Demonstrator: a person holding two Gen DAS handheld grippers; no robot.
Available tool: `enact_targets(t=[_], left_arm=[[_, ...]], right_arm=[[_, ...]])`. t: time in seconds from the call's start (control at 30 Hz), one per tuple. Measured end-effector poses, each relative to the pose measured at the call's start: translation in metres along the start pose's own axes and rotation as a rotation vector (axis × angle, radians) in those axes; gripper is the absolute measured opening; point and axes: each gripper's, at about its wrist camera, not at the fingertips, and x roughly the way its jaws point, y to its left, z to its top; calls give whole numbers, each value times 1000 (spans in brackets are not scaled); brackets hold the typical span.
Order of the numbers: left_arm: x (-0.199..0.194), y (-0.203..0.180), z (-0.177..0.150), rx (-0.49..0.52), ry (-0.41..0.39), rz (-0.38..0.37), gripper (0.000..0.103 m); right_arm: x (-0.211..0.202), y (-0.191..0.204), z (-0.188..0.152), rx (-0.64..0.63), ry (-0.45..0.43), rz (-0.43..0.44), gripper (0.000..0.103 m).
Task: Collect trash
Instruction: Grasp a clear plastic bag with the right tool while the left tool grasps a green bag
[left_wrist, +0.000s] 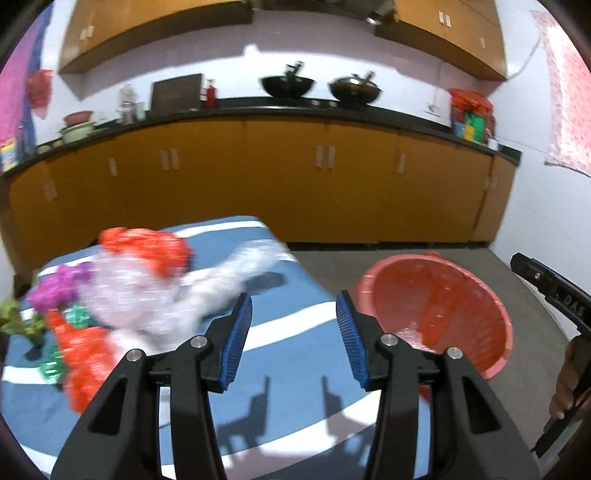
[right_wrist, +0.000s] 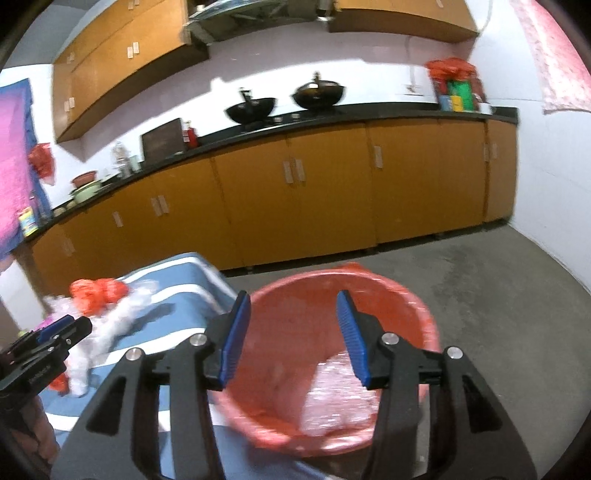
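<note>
Readable text is scarce from where I sit. Left wrist view: the black body of the right gripper (left_wrist: 554, 291) at the right edge carries pale embossed letters, "DAS" as far as I can make out. Right wrist view: the left gripper (right_wrist: 55, 332) at the left edge has a line of small lettering along its black side, too blurred for me to read. A small colourful box (right_wrist: 26, 220) at the left end of the worktop (right_wrist: 369, 110) and the bright packages (right_wrist: 456, 94) at its right end show printed patches, none legible. No numbers or signs that I can read
</note>
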Motion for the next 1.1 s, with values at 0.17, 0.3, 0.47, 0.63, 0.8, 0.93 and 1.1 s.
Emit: enact_targets(t=[0.17, 0.3, 0.47, 0.63, 0.8, 0.93, 1.1], left_arm=[[-32, 55, -8, -28, -43, 130, 55], [-51, 99, -19, -69, -51, 239, 56], [-64, 157, -35, -143, -30, 356, 56], [-73, 203, -46, -215, -27, 431, 64], [-76, 237, -56, -244, -21, 477, 64], [-72, 257, -57, -250, -20, 503, 69], [-63, 270, -55, -250, -16, 516, 73]], right_arm=[[2, 58, -6, -61, 23, 97, 51], [10, 101, -17, -95, 60, 166, 51], [18, 160, -37, -159, 107, 252, 51], [28, 211, -55, -210, 165, 326, 51], [41, 255, -74, -279, 219, 373, 51], [56, 276, -87, -329, 266, 376, 51], [72, 288, -97, -357, 317, 378, 51]])
